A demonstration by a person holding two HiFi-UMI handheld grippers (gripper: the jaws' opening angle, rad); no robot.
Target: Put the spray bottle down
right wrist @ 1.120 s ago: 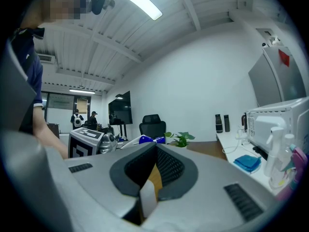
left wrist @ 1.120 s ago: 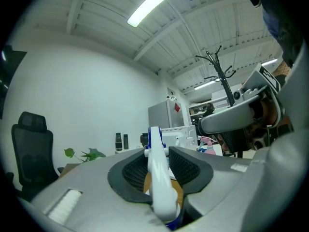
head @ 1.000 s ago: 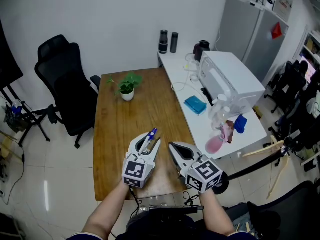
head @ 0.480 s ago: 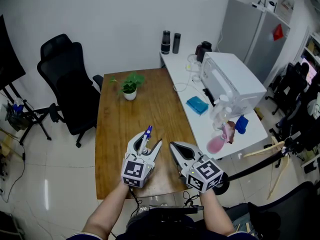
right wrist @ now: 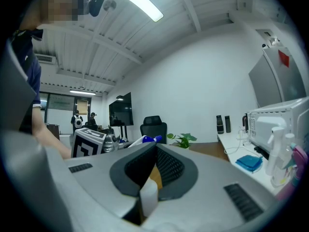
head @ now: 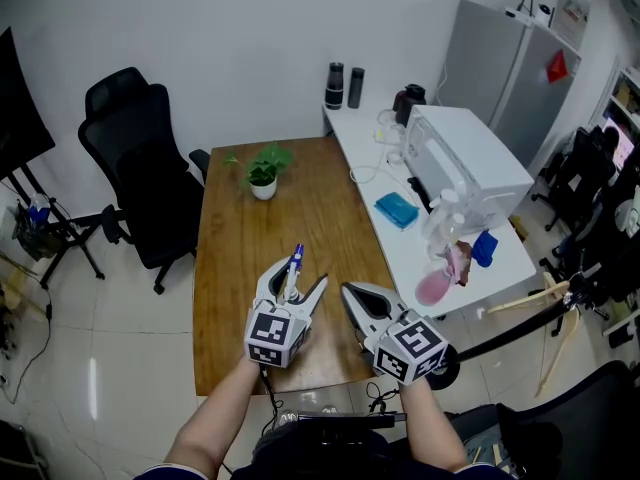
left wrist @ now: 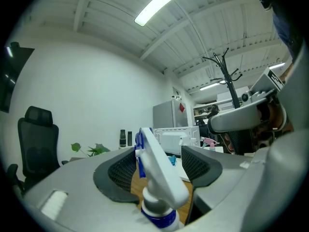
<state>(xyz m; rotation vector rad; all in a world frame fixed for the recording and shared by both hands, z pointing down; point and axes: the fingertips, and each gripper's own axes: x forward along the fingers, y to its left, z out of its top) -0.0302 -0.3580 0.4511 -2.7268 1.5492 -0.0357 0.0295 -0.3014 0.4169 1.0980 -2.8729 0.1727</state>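
**Head view.** The spray bottle [head: 294,268] stands upright on the wooden worktop [head: 250,228], in its near half, between the two arms of the left tongs [head: 298,284]. The right tongs [head: 347,290] lie just beside them, towards the white worktop [head: 400,248]. The near edge of the wood lies close under both tools. Ahead, bare wood runs to the potted plant [head: 262,172], giving free room for a straight pull-back or a lift.

**Left gripper view.** The left tongs are opening, with the bottle's white trigger head and blue collar between the pads [left wrist: 118,175]. A gap shows on each side, so nothing grips the bottle. Judged by its shape, the bottle is light, rigid plastic, tall and narrow, and likely to topple at a sideways knock. The trigger head is an unsound hold. The best place to grip is the body below the collar. How full it is cannot be seen.

**Right gripper view.** The right tongs are pressed together on nothing.
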